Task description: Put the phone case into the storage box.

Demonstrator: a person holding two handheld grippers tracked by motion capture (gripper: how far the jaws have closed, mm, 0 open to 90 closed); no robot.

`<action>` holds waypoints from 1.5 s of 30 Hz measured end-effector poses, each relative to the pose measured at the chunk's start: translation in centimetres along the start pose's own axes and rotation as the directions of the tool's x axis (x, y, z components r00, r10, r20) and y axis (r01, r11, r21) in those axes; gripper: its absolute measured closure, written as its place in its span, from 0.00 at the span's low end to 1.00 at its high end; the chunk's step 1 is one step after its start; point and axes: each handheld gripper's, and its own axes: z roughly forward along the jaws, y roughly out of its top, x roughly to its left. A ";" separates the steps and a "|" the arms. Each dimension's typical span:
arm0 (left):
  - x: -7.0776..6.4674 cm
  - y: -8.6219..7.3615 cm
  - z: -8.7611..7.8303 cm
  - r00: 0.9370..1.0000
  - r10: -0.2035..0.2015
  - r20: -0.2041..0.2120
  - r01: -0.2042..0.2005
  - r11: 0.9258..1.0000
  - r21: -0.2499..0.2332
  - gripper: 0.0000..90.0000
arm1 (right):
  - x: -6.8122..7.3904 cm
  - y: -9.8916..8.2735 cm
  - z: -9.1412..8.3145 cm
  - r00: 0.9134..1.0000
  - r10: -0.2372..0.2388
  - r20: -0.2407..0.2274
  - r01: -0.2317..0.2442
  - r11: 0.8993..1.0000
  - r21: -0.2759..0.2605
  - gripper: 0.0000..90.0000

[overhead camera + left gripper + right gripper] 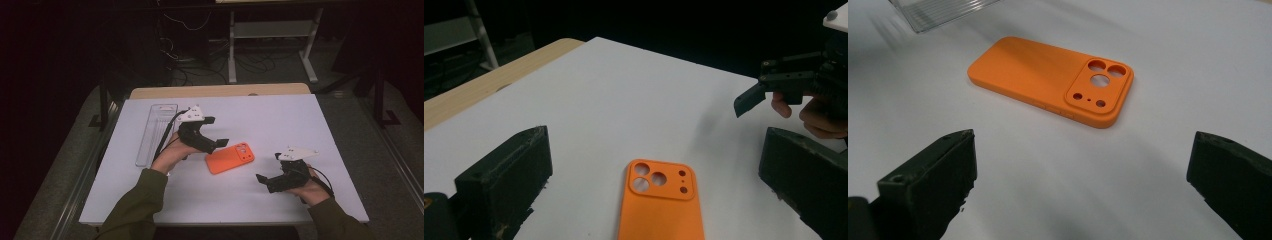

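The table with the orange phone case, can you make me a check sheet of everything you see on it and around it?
Surface: white table top, bare wood strip at its far edge.
Job's things: orange phone case lying flat, camera holes up, untouched.
Clutter: clear plastic tray at the left, beside the left hand.
Grippers: left tongs open, at the case's near-left end; right tongs open, apart from the case.
Cables: black cable trails from each tool; loose cables on the floor behind.
Surroundings: dark room, white metal frame beyond the table.

White table [280, 115] carries orange phone case [230, 158] and clear tray [156, 132].
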 end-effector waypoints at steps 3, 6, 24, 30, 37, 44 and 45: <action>0.1 0.0 0.4 1.000 -0.001 0.002 0.001 1.000 -0.002 0.00 | 0.0 0.0 0.0 1.000 -0.001 0.001 0.001 1.000 0.000 0.00; 0.2 0.0 0.7 1.000 -0.004 0.004 0.004 1.000 0.001 0.00 | 0.0 0.0 0.0 1.000 0.000 0.001 0.000 1.000 0.000 0.00; 0.7 0.0 1.5 1.000 0.012 0.002 -0.012 1.000 0.028 0.00 | -0.1 -0.1 0.0 1.000 -0.004 -0.004 0.004 1.000 0.000 0.00; 0.6 -0.2 1.6 1.000 0.023 -0.001 -0.023 0.997 0.070 0.00 | 0.0 -0.1 0.1 1.000 -0.003 -0.004 0.003 1.000 0.002 0.00; 0.4 -0.4 2.0 0.998 0.058 0.003 -0.058 0.989 0.133 0.00 | 0.0 -0.1 0.1 1.000 -0.001 -0.007 0.001 1.000 0.002 0.00; 0.3 -0.7 2.4 0.997 0.077 0.009 -0.077 0.980 0.184 0.00 | 0.0 -0.1 0.1 1.000 -0.002 -0.007 0.003 1.000 0.006 0.00; 0.3 -0.7 2.5 0.997 0.081 0.008 -0.081 0.978 0.190 0.00 | 0.0 -0.1 0.0 1.000 -0.002 -0.008 0.002 1.000 0.006 0.00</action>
